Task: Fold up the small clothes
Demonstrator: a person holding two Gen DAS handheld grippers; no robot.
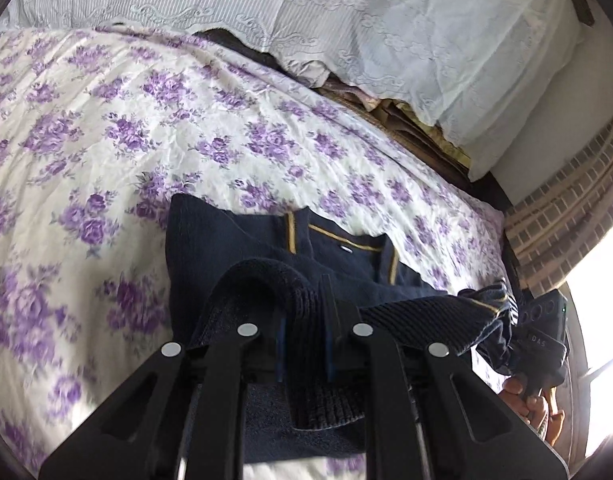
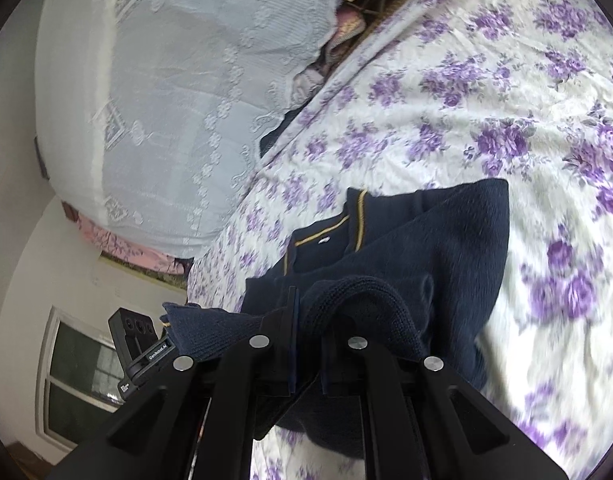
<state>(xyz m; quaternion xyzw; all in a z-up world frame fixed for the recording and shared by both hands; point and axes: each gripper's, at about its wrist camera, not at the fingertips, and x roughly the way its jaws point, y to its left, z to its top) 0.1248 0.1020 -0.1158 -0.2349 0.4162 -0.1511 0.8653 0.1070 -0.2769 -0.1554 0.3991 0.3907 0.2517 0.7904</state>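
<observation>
A small navy knit garment (image 1: 234, 236) with yellow-trimmed collar lies on the floral bedsheet (image 1: 106, 120). My left gripper (image 1: 304, 320) is shut on its ribbed hem, which bunches over the fingers. In the right wrist view the same navy garment (image 2: 446, 248) shows its collar and a white button, and my right gripper (image 2: 310, 328) is shut on another part of the ribbed hem. The hem stretches between both grippers, lifted off the sheet. The other gripper's camera block (image 2: 134, 340) shows at the left, and a hand (image 1: 522, 396) at the right of the left wrist view.
White lace-covered pillows (image 1: 346, 12) are piled at the head of the bed, with folded bedding (image 1: 418, 120) under them. A brick-patterned wall (image 1: 566, 208) and bright window (image 1: 602, 320) lie past the bed edge. A window (image 2: 78, 372) shows low left in the right wrist view.
</observation>
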